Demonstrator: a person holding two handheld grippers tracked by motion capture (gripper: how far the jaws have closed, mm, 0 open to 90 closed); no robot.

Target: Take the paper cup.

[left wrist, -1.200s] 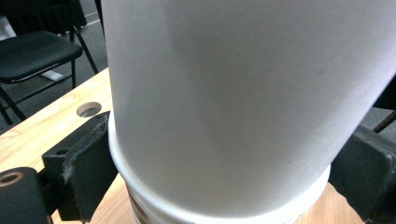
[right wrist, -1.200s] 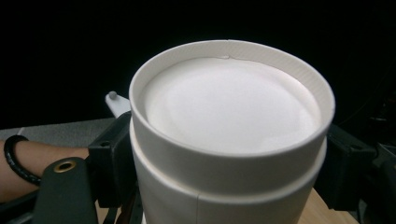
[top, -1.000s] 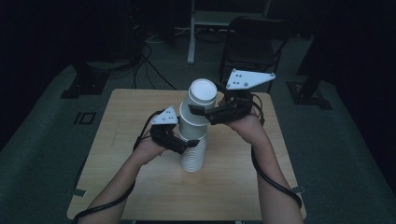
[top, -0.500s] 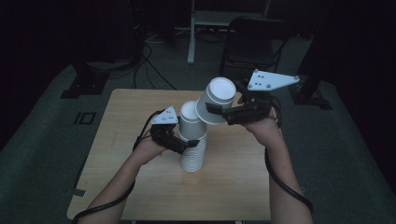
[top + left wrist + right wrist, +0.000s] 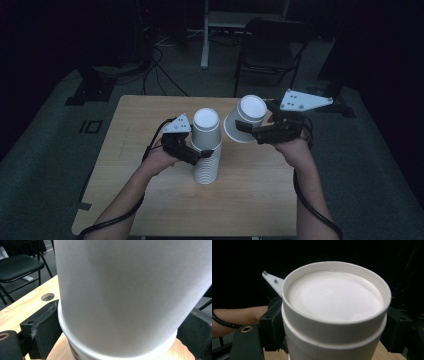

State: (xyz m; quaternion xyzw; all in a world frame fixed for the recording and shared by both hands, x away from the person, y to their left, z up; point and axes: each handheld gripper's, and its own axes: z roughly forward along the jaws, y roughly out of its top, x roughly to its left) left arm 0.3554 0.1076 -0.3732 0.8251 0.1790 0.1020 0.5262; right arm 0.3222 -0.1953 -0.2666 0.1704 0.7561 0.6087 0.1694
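Overhead: left gripper [image 5: 196, 152] clamped on upside-down white cup stack [image 5: 206, 150]; right gripper [image 5: 254, 131] pinching lifted cup [image 5: 244, 119], tilted, beside stack. Risk: squeezed paper wall buckling, slipping out.
Left gripper view: stack [image 5: 125, 297] wedged between fingers.
Right gripper view: cup [image 5: 334, 312] between fingers, base up.

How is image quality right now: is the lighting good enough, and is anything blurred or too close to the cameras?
High view: dim room, black surroundings, but the light wooden table and the stack of white paper cups read clearly. Left gripper view: the stack's wall sits very close and soft, with grey shading. Right gripper view: the single white paper cup is sharp and evenly lit against a black background.
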